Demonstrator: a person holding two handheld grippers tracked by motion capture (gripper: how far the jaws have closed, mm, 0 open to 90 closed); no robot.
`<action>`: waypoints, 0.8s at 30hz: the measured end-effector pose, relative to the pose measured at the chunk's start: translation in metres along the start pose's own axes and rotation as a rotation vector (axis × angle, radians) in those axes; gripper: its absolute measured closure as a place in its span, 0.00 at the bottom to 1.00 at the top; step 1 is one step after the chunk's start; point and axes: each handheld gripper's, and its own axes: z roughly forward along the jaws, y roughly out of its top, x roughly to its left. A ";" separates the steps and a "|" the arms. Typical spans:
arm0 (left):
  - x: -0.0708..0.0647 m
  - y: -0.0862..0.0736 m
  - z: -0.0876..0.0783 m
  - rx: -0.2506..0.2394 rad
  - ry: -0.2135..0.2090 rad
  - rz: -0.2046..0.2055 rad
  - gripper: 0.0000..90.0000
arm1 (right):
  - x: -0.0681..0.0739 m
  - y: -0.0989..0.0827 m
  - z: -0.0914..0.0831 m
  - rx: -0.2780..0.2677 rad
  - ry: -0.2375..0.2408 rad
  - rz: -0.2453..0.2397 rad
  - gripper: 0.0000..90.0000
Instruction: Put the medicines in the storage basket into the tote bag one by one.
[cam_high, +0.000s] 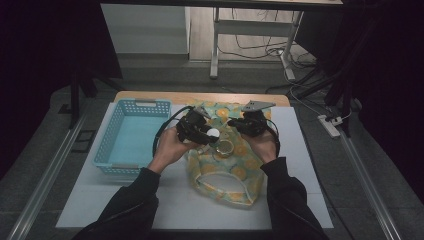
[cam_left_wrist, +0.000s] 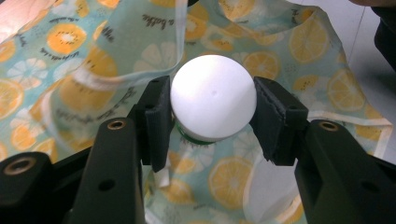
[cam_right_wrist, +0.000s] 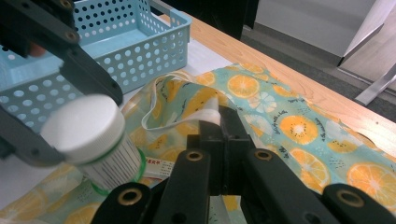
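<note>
A white-capped bottle (cam_left_wrist: 212, 98) with a printed label is clamped at its cap between the pads of my left gripper (cam_left_wrist: 212, 93). It hangs just above a teal cloth bag (cam_high: 225, 172) printed with orange slices. In the high view the left gripper (cam_high: 207, 134) holds the bottle (cam_high: 213, 133) over the bag's upper part. My right gripper (cam_high: 239, 125) sits close beside it, shut on the bag's pale-edged rim. In the right gripper view the right gripper (cam_right_wrist: 219, 116) pinches that rim (cam_right_wrist: 209, 114) and lifts it, with the bottle (cam_right_wrist: 93, 135) at its left.
A light blue perforated basket (cam_high: 107, 145) stands left of the bag on the white mat (cam_high: 300, 150). A small round thing (cam_high: 225, 148) lies on the bag below the grippers; what it is I cannot tell. The wooden table edge (cam_high: 280, 99) runs behind.
</note>
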 end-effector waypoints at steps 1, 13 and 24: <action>0.000 0.001 0.002 0.002 -0.001 0.001 0.56 | 0.000 0.000 0.000 -0.001 0.001 0.001 1.00; -0.002 0.013 0.026 0.011 0.005 0.009 0.56 | -0.001 -0.001 0.001 0.004 -0.002 0.005 1.00; 0.003 0.021 0.048 0.022 0.013 0.008 0.56 | -0.001 -0.002 0.002 0.008 -0.008 0.003 1.00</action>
